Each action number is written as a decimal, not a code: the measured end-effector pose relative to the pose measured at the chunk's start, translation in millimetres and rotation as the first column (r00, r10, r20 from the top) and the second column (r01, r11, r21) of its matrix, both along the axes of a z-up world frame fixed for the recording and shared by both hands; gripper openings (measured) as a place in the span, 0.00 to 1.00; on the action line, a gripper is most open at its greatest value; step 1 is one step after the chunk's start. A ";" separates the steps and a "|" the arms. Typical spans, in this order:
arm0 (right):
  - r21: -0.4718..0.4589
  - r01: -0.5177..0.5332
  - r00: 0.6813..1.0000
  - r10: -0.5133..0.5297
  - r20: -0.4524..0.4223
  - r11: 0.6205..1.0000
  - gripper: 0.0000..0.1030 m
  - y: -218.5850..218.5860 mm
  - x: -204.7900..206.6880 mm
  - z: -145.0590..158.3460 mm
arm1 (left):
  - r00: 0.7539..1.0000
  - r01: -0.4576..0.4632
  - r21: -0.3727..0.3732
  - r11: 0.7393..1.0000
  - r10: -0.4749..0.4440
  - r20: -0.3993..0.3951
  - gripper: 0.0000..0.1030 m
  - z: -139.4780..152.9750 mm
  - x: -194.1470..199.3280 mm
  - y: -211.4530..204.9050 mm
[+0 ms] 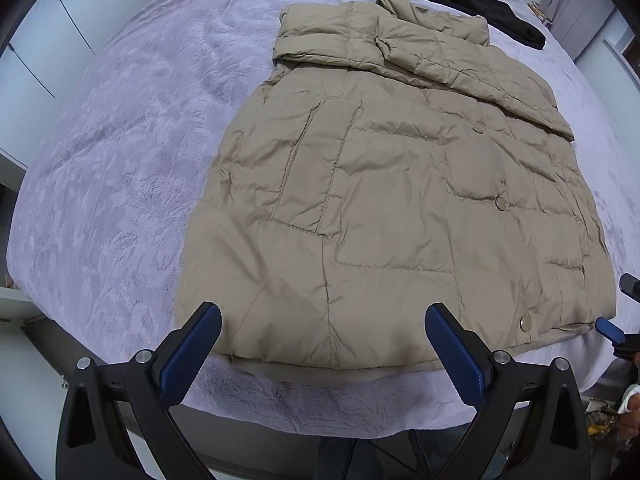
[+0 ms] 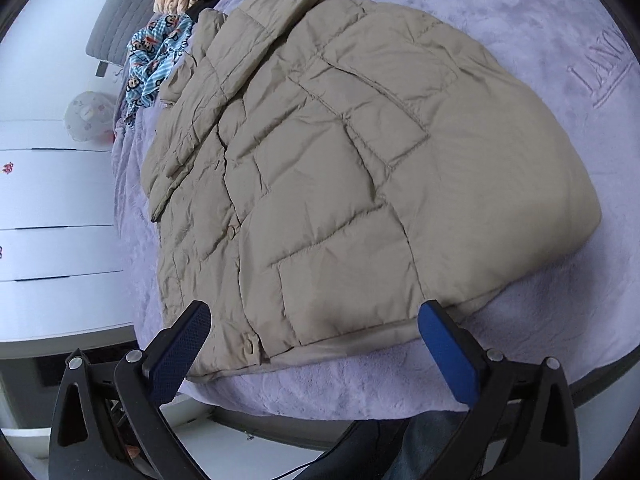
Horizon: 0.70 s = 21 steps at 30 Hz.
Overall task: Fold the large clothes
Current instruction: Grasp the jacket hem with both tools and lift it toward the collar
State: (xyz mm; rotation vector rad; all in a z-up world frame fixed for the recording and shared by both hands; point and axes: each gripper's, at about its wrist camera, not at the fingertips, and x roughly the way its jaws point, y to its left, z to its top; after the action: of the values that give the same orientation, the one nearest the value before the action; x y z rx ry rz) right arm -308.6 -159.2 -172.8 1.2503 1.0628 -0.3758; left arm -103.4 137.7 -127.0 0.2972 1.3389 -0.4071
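While the left gripper (image 1: 324, 344) hangs just off the near edge of the bed (image 1: 120, 160), its blue-padded fingers (image 1: 192, 354) stand wide apart and hold nothing. The coat (image 1: 392, 200), a tan quilted one, lies flat on the lilac blanket with its hem toward the grippers and its sleeves folded across the chest at the far end. The hem sits between the left fingertips in that view, though contact cannot be told. The right gripper (image 2: 314, 340) is likewise spread wide and empty, poised over the coat's (image 2: 340, 168) near corner, where a snap button (image 2: 251, 346) shows by the hem. In the left view its blue tip (image 1: 610, 330) peeks in at the right edge. Beyond the collar lie a black garment (image 1: 480, 4) and a blue patterned cloth (image 2: 156, 64).
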 end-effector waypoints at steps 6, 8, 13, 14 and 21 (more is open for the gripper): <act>0.002 0.032 0.999 -0.032 -0.019 0.999 1.00 -1.3 -9.1 0.4 | 1.000 0.019 -0.009 1.000 -0.019 -0.007 0.99 -2.8 -5.4 13.3; 0.008 0.050 0.999 -0.050 -0.015 0.999 1.00 -4.1 -13.6 0.5 | 0.999 -0.007 -0.068 0.998 0.005 -0.037 0.99 -2.3 -5.0 27.5; 0.025 0.104 0.995 -0.103 -0.013 0.994 1.00 -9.8 -32.4 -3.3 | 0.988 -0.109 -0.103 0.989 0.096 -0.123 0.99 -15.5 -4.4 68.1; 0.027 0.115 0.993 -0.114 -0.015 0.993 1.00 -10.1 -36.3 -4.5 | 0.983 -0.131 -0.122 0.984 0.113 -0.146 0.99 -19.2 -5.0 75.5; 0.093 0.218 0.976 -0.217 -0.026 0.971 1.00 -19.6 -62.6 -26.2 | 0.904 -0.307 -0.315 0.898 0.171 -0.393 0.99 -57.2 -0.1 94.1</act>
State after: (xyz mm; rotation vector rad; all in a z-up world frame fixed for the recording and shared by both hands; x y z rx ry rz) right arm -371.2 -178.8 -199.0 1.4569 0.9682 -0.5081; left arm -103.4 231.8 -184.1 -0.2761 1.5970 -0.5085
